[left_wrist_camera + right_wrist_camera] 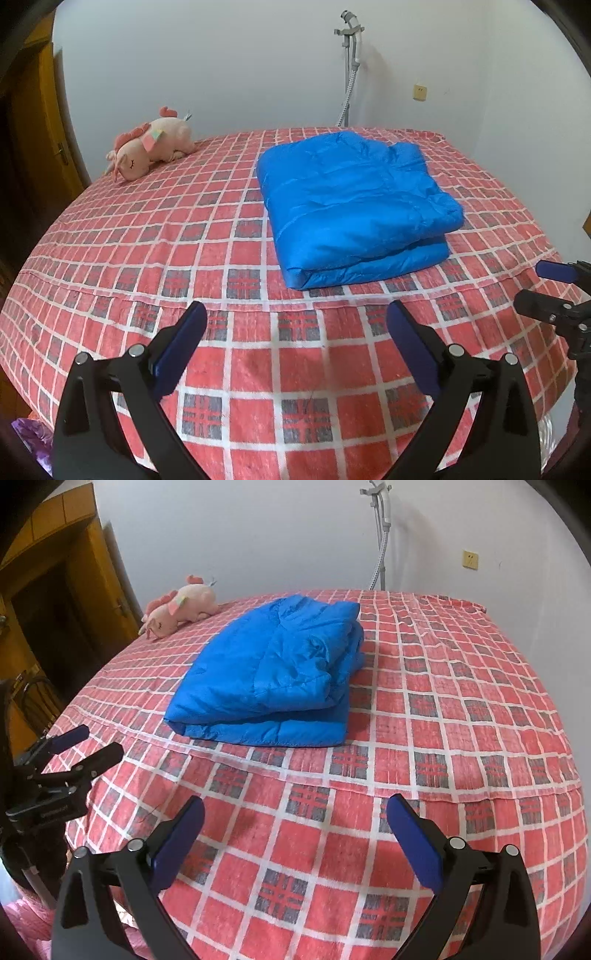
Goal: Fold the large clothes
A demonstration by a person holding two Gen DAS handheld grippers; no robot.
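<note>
A blue puffy jacket [354,206] lies folded into a thick rectangle on the red plaid bed [221,258]; it also shows in the right wrist view [273,675]. My left gripper [297,314] is open and empty, above the bed's near edge, short of the jacket. My right gripper [295,806] is open and empty, also near the bed's front edge. The right gripper shows at the right edge of the left wrist view [543,284]. The left gripper shows at the left edge of the right wrist view [96,742].
A pink plush toy [151,147] lies at the bed's far left corner, also in the right wrist view [181,605]. A garment steamer pole [349,70] stands against the white back wall. A wooden door [74,590] is at left.
</note>
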